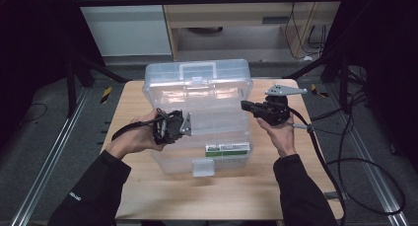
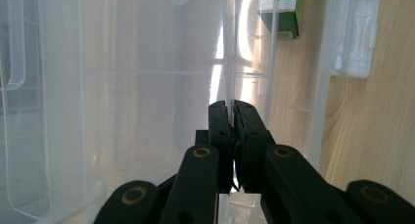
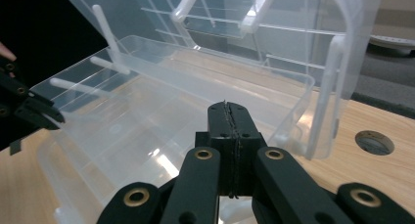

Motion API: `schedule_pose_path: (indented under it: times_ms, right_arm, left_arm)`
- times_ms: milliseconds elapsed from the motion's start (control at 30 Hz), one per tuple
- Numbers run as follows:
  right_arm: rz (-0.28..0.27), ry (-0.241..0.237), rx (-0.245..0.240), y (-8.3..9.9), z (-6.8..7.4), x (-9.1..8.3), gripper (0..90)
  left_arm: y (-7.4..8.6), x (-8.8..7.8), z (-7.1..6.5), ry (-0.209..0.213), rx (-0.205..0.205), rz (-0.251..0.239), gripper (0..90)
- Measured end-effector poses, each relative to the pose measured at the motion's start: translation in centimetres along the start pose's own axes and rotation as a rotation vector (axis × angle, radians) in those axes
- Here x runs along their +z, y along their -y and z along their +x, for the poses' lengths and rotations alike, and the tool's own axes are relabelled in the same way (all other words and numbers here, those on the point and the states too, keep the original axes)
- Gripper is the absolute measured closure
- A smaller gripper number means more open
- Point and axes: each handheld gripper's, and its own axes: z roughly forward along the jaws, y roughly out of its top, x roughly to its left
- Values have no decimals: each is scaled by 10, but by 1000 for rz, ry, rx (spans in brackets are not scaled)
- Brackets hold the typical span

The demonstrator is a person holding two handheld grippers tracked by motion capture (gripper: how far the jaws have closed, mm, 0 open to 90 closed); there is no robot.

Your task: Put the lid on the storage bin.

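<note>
The clear plastic storage box stands open at the centre of the wooden table; its lid is tilted back on the far side, and its cantilever tray is raised on white link arms above the base compartment. A small green-and-white carton lies in the base, near the front wall, close to the front latch.

Left gripper: jaws closed onto a thin transparent wall of the box, at its left end; the panel edge runs up from between the pads. Right gripper: jaws fully shut with nothing between them; in the high view it sits just off the right end of the tray, apparently clear of the plastic.

Probable faults from this state:

- Slip at the left grip; the wall is thin, smooth and pinched near its edge, so a sideways pull could draw it out of the pads.
- Tray collapse; the link arms pivot freely, and a push from the shut right jaws against the right end could fold the tray down over the base.
- Box shift; the empty box appears light, so an uneven pull may slide or tip it on the table.
- Carton displacement; any tilt of the base could send it sliding.
</note>
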Motion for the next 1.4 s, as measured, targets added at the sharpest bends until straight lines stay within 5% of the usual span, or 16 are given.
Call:
schedule_pose_path:
  times_ms: [267,1233,1400]
  right_arm:
    - [3,42,8,1,-6,0,900]
    - [14,57,26,6,-12,-4,900]
    - [26,50,20,8,-12,-5,900]
  left_arm:
    - [0,1,-4,-6,6,4,863]
    - [2,6,-15,6,-7,7,848]
    - [3,5,-17,-19,-7,-7,818]
